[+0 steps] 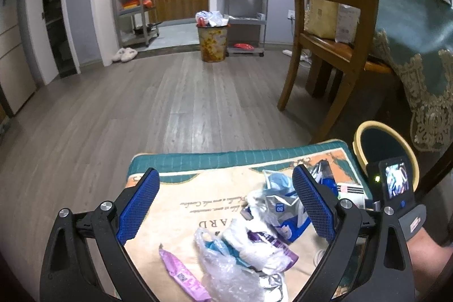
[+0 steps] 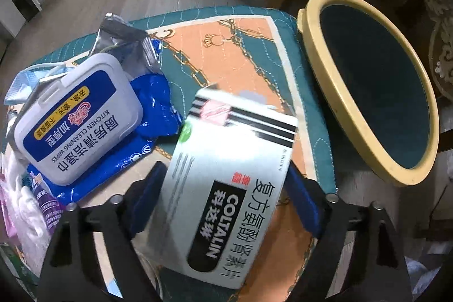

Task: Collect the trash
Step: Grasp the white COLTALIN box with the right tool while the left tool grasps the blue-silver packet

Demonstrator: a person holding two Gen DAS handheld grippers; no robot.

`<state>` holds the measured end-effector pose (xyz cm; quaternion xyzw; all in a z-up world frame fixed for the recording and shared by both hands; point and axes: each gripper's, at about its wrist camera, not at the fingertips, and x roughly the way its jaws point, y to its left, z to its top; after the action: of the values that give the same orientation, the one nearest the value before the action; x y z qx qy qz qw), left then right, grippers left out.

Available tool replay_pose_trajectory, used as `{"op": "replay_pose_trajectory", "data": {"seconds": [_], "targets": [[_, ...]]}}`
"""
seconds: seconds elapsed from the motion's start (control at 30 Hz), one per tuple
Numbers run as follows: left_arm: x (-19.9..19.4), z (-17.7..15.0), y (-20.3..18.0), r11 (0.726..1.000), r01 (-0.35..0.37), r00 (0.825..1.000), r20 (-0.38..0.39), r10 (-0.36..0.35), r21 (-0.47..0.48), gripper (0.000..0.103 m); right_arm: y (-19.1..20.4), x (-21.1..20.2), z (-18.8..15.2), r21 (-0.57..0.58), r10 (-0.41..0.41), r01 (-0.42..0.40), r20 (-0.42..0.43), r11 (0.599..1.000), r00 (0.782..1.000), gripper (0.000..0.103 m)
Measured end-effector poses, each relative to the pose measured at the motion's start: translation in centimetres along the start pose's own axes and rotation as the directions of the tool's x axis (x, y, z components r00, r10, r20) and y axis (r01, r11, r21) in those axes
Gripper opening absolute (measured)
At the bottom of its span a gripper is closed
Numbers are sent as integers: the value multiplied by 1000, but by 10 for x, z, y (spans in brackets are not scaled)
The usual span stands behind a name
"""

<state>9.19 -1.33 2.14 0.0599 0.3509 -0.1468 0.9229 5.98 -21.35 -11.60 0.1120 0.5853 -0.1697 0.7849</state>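
Item: medicine box (image 2: 226, 186), white-grey card printed "COLTALIN" with black stripes, clamped across its width in the right hand-held gripper (image 2: 223, 188) above the table's (image 1: 175, 160) right edge, near the yellow-rimmed bin (image 2: 368, 92); judged light, stiff but crushable, best held on its long sides. Remaining lot at the table's middle and near edge under the left hand-held gripper (image 1: 223, 205), jaws wide and empty: wipes pack (image 2: 76, 118), clear bags (image 1: 226, 271), purple wrapper (image 1: 184, 276), all probably light, soft, slippery, best pinched at a crumpled fold.
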Motion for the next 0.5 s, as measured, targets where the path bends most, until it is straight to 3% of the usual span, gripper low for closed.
{"op": "replay_pose_trajectory", "data": {"seconds": [0.13, 0.3, 0.5], "targets": [[11, -4, -13, 999, -2, 1000, -27, 3, 44, 94, -28, -18, 10, 33, 65, -67, 42, 997, 997, 77], [46, -14, -42, 993, 55, 991, -127, -41, 108, 94, -43, -47, 16, 18, 110, -113, 122, 993, 986, 77], [68, -15, -83, 976, 126, 979, -179, -94, 176, 93, -59, -63, 19, -16, 128, -127, 171, 992, 977, 77]]}}
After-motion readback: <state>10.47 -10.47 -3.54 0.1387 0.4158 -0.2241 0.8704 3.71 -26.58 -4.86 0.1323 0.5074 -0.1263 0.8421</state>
